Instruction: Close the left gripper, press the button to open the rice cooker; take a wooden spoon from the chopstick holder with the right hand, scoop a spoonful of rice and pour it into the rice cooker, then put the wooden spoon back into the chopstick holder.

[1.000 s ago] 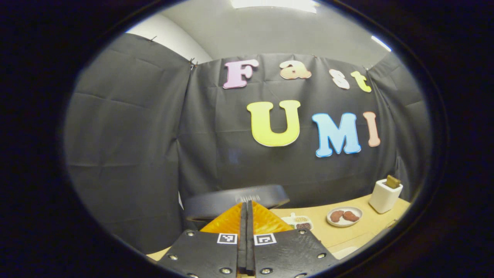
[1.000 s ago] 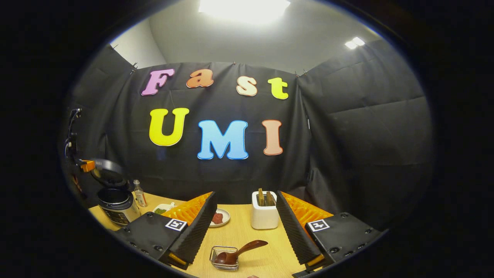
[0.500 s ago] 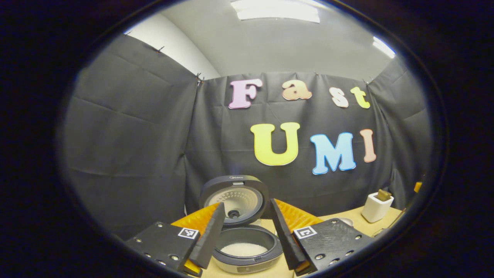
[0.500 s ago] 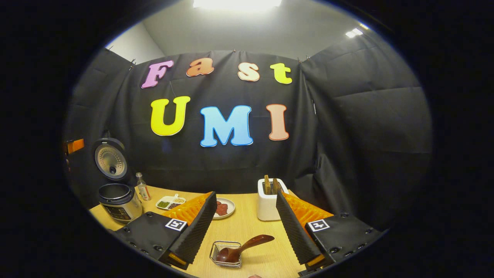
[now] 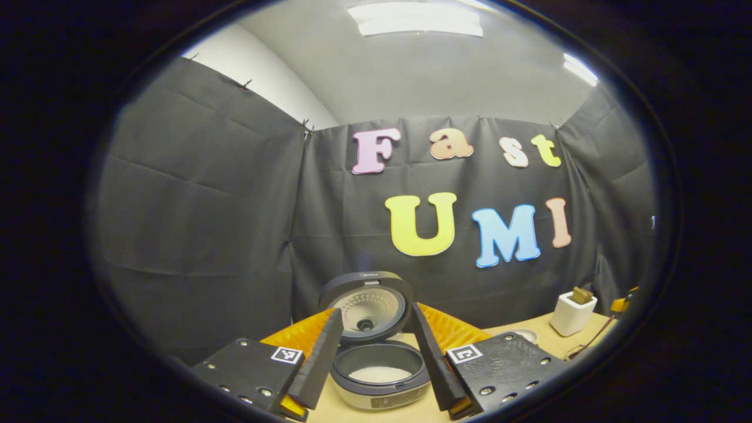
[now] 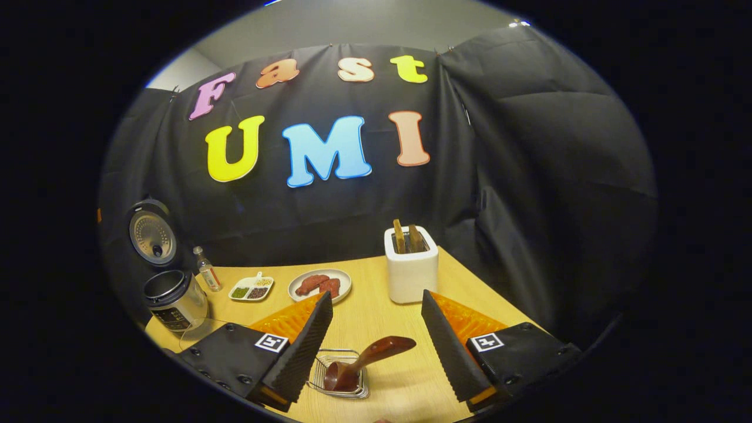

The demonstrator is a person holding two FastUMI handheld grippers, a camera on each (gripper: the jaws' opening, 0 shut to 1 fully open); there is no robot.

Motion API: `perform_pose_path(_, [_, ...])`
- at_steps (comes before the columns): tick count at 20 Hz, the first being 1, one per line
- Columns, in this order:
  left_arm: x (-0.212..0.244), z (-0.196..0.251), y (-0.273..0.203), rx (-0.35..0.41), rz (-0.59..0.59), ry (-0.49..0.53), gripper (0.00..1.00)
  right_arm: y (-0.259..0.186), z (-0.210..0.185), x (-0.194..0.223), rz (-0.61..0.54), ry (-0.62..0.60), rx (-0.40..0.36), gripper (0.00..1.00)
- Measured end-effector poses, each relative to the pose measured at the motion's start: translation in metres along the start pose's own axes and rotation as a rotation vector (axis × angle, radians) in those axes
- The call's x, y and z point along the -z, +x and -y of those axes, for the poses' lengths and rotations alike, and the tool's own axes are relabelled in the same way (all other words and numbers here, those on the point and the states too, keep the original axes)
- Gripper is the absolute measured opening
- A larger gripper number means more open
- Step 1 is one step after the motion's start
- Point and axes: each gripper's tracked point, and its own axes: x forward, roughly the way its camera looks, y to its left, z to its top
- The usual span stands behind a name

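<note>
Rice cooker lid standing up, both tools released

Your left tool [image 5: 371, 376] is gaping around the rice cooker [image 5: 380, 376], white rice lying inside; your right tool [image 6: 376, 346] is spreading wide above the wooden spoon [image 6: 364, 361] sitting in a wire basket [image 6: 341, 382]; the chopstick holder [image 6: 411, 273] is standing farther back on the desk [image 6: 364, 311].

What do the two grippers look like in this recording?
Both the left gripper and the right gripper match: black plates with silver screws, a square black-and-white marker tag on each, translucent orange ribbed backing, and black wedge-shaped jaws with ridged inner faces.
</note>
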Motion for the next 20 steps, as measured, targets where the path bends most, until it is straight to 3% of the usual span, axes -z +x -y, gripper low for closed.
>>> perform_pose_path(6, [0.007,-0.014,-0.008,-0.030,-0.024,0.012,0.74,0.014,0.003,0.056,-0.141,0.084,0.009,0.98])
perform_pose_path(7, [0.009,-0.016,-0.008,-0.034,-0.031,0.012,0.74,0.016,0.001,0.063,-0.163,0.106,-0.001,0.93])
perform_pose_path(8, [0.012,-0.018,-0.009,-0.036,-0.038,0.012,0.74,0.016,-0.002,0.070,-0.184,0.133,-0.013,0.98])
perform_pose_path(9, [0.014,-0.020,-0.009,-0.041,-0.042,0.013,0.74,0.018,-0.004,0.076,-0.202,0.165,-0.021,0.97])
perform_pose_path(10, [0.015,-0.022,-0.010,-0.047,-0.045,0.015,0.74,0.020,-0.006,0.082,-0.217,0.195,-0.027,0.89])
perform_pose_path(11, [0.016,-0.024,-0.010,-0.051,-0.047,0.016,0.73,0.021,-0.009,0.086,-0.232,0.230,-0.037,0.89])
perform_pose_path(12, [0.018,-0.024,-0.010,-0.052,-0.050,0.016,0.72,0.022,-0.013,0.090,-0.247,0.264,-0.048,0.80])
perform_pose_path(13, [0.018,-0.024,-0.010,-0.052,-0.053,0.017,0.73,0.022,-0.016,0.094,-0.261,0.290,-0.055,0.78])
perform_pose_path(16, [0.022,-0.026,-0.009,-0.050,-0.056,0.025,0.73,0.023,-0.018,0.098,-0.270,0.338,-0.063,0.44])
perform_pose_path(17, [0.022,-0.026,-0.008,-0.050,-0.058,0.025,0.73,0.021,-0.019,0.097,-0.266,0.347,-0.062,0.23])
perform_pose_path(18, [0.025,-0.027,-0.007,-0.050,-0.060,0.023,0.73,0.024,-0.020,0.098,-0.268,0.345,-0.058,0.25])
perform_pose_path(20, [0.027,-0.031,-0.005,-0.054,-0.065,0.018,0.73,0.022,-0.022,0.095,-0.273,0.325,-0.059,0.17])
